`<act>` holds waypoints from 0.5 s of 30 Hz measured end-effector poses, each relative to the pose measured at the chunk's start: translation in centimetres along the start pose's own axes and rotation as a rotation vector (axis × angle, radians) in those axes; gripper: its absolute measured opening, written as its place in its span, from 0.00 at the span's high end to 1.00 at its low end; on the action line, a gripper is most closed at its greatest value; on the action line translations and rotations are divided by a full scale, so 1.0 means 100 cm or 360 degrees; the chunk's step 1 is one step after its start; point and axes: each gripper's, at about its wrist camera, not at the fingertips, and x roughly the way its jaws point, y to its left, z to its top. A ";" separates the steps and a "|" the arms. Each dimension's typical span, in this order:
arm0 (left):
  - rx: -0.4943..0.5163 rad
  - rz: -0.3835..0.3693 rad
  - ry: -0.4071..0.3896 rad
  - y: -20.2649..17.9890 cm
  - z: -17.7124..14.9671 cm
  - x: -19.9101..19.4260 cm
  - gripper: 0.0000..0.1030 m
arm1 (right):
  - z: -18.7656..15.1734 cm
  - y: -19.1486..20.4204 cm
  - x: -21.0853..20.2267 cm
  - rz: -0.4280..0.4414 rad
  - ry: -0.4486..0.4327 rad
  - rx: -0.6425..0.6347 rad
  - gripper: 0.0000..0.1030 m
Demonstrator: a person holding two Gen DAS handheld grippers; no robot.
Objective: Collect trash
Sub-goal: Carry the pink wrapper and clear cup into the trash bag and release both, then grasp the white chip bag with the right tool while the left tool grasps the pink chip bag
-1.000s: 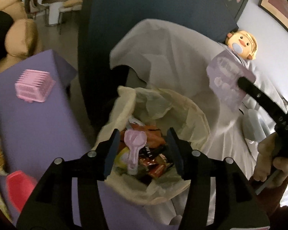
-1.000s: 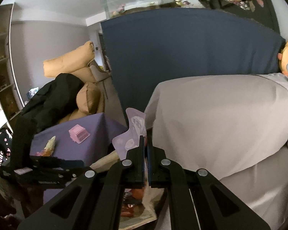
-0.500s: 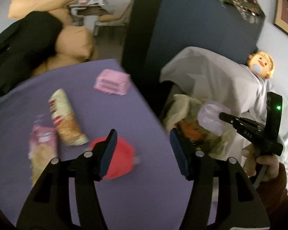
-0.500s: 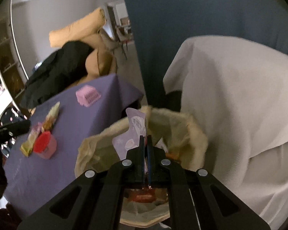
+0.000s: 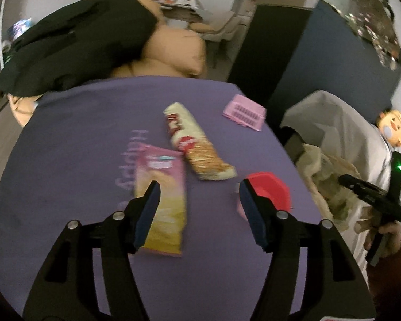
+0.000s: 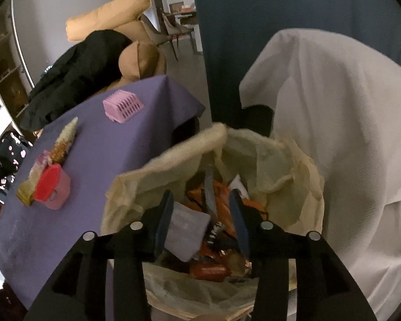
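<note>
Three pieces of likely trash lie on the purple worktop point(image 5: 74, 133) under the left gripper point(image 5: 199, 208), whose fingers are spread wide and hold nothing: going left to right, a pink-and-yellow snack packet point(image 5: 161, 200) partly beneath the left finger, a cream-and-brown snack wrapper point(image 5: 196, 147) lying diagonally and touching the packet's upper corner, and a red-lidded pink container point(image 5: 267, 192) just behind the right finger. A pink slotted basket point(image 5: 244, 116) sits well apart near the worktop's far edge; whether it counts as trash is unclear. Farther right, off the worktop's edge, the cream-lined trash bag point(image 6: 280, 165) stands open against a white-draped piece of furniture point(image 6: 347, 120). The right gripper point(image 6: 200, 222) hovers over the bag's mouth with its fingers released, and a pale lilac wrapper point(image 6: 185, 234) lies loose between them, over orange and dark wrappers already heaped inside. Judging from this, the collection is well underway: several items are in the bag, the lilac one looks just dropped, and the items on the worktop remain, with the left gripper poised nearest the snack packet.
</note>
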 end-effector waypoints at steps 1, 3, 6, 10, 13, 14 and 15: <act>-0.0014 0.0016 0.0000 0.005 -0.001 0.000 0.43 | 0.003 0.005 -0.003 0.0001 -0.0021 -0.0018 0.60; -0.0040 0.0048 -0.0001 0.015 -0.002 0.000 0.43 | 0.009 0.015 -0.010 0.0024 -0.0057 -0.0045 0.60; -0.0076 0.0075 0.0004 0.027 -0.005 -0.001 0.43 | 0.019 0.030 -0.013 0.0078 -0.0086 -0.0075 0.54; -0.0106 0.0108 0.0008 0.040 -0.009 -0.005 0.43 | 0.033 0.063 -0.009 0.0196 -0.0092 -0.0156 0.39; -0.0119 0.0121 0.0011 0.048 -0.011 -0.007 0.43 | 0.041 0.096 0.002 0.0273 0.0000 -0.0264 0.39; -0.0127 0.0127 0.0008 0.052 -0.012 -0.010 0.43 | 0.042 0.106 0.005 0.0283 0.0019 -0.0298 0.39; -0.0133 0.0131 0.0006 0.056 -0.012 -0.010 0.43 | 0.044 0.117 0.009 0.0289 0.0032 -0.0327 0.39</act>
